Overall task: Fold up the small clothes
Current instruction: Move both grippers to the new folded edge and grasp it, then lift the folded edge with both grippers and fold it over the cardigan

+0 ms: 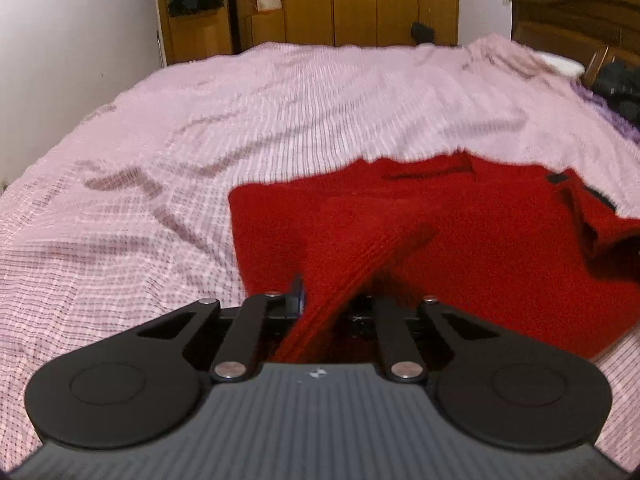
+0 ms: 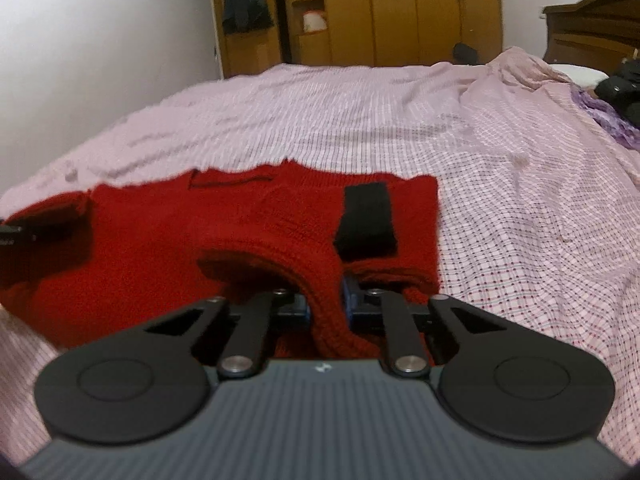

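Ribbed gripper body (image 1: 320, 420), red knit garment (image 1: 460, 240) (fuzzy), checked bedspread (image 1: 200, 140)

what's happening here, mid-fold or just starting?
Just starting, it seems. A person holds two hand-held grippers over a red knitted garment lying on a bed with a pink checked cover. The left hand-held gripper is shut on one near edge, the right hand-held gripper on a ribbed edge beside an opening. Most of the garment lies spread out; no fold is finished.

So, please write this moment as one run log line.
left gripper: shut on red sweater | right gripper: shut on red sweater | sweater: on bed
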`<action>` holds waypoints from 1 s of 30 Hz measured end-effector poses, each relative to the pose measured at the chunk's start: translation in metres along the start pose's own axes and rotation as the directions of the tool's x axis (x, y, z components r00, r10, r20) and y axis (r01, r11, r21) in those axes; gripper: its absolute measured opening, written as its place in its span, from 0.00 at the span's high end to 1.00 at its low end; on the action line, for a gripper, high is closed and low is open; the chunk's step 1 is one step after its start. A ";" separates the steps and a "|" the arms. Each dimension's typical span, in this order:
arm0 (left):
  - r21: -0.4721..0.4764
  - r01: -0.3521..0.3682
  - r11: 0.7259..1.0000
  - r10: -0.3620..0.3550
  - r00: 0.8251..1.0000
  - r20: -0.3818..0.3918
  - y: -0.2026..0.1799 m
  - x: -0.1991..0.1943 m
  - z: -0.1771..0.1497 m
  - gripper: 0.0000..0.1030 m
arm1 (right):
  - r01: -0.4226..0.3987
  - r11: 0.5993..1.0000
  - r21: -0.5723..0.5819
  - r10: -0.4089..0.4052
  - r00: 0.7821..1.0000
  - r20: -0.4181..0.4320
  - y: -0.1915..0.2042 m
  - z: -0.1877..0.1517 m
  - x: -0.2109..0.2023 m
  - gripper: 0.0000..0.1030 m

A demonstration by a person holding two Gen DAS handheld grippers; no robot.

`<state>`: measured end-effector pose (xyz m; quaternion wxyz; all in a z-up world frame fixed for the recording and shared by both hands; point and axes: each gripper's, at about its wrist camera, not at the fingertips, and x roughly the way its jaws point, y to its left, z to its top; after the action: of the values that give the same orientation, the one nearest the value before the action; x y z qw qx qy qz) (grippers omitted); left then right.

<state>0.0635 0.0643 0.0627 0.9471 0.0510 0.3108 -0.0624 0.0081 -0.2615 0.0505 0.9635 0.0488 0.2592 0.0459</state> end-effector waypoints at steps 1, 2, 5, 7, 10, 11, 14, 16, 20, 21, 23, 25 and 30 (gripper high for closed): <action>-0.002 0.000 1.000 0.000 1.000 0.020 0.000 -0.007 0.001 0.88 | -0.001 1.000 0.009 0.001 1.000 0.012 0.000 0.001 -0.004 0.84; -0.002 0.000 1.000 0.000 0.999 0.034 0.001 -0.012 0.002 0.89 | -0.002 1.000 0.015 0.002 1.000 0.027 0.000 0.002 -0.008 0.84; -0.012 -0.002 1.000 0.003 0.997 0.073 0.001 -0.026 0.006 0.91 | -0.005 1.000 0.020 0.004 0.997 0.075 0.004 0.006 -0.021 0.85; -0.026 -0.002 1.000 0.004 0.995 0.097 0.002 -0.034 0.010 0.92 | -0.007 1.000 0.021 0.005 0.995 0.103 0.006 0.010 -0.027 0.85; -0.049 0.003 0.999 0.004 0.991 0.130 0.004 -0.044 0.014 0.92 | -0.012 1.000 0.028 0.007 0.990 0.144 0.008 0.016 -0.035 0.85; -0.053 0.002 0.999 0.005 0.990 0.140 0.005 -0.046 0.016 0.92 | -0.010 1.000 0.027 0.006 0.988 0.156 0.009 0.018 -0.037 0.85; -0.067 0.006 0.998 0.005 0.987 0.163 0.007 -0.051 0.019 0.92 | -0.003 1.000 0.029 -0.003 0.983 0.181 0.010 0.022 -0.039 0.85; -0.080 0.010 0.997 0.004 0.985 0.174 0.008 -0.053 0.021 0.92 | -0.003 0.999 0.041 -0.005 0.982 0.191 0.009 0.023 -0.040 0.86; -0.093 0.014 0.996 0.003 0.983 0.181 0.008 -0.055 0.022 0.92 | 0.000 0.998 0.061 -0.013 0.978 0.210 0.006 0.022 -0.040 0.86; -0.095 0.017 0.995 0.001 0.983 0.186 0.008 -0.056 0.023 0.92 | 0.001 0.998 0.067 -0.015 0.977 0.214 0.006 0.022 -0.040 0.86; -0.096 0.018 0.995 0.001 0.980 0.198 0.008 -0.055 0.025 0.92 | 0.004 0.997 0.076 -0.021 0.974 0.225 0.004 0.024 -0.039 0.86; -0.098 0.020 0.995 0.001 0.977 0.211 0.010 -0.053 0.031 0.92 | 0.010 0.997 0.081 -0.029 0.971 0.239 0.003 0.029 -0.037 0.86; -0.101 0.026 0.995 -0.002 0.973 0.229 0.015 -0.033 0.057 0.92 | 0.026 0.996 0.086 -0.048 0.961 0.271 0.001 0.050 -0.025 0.86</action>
<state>0.0728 0.0737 0.1287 0.9774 -0.0075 0.2029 -0.0584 0.0115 -0.2668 0.1063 0.9879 0.0889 0.1263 0.0101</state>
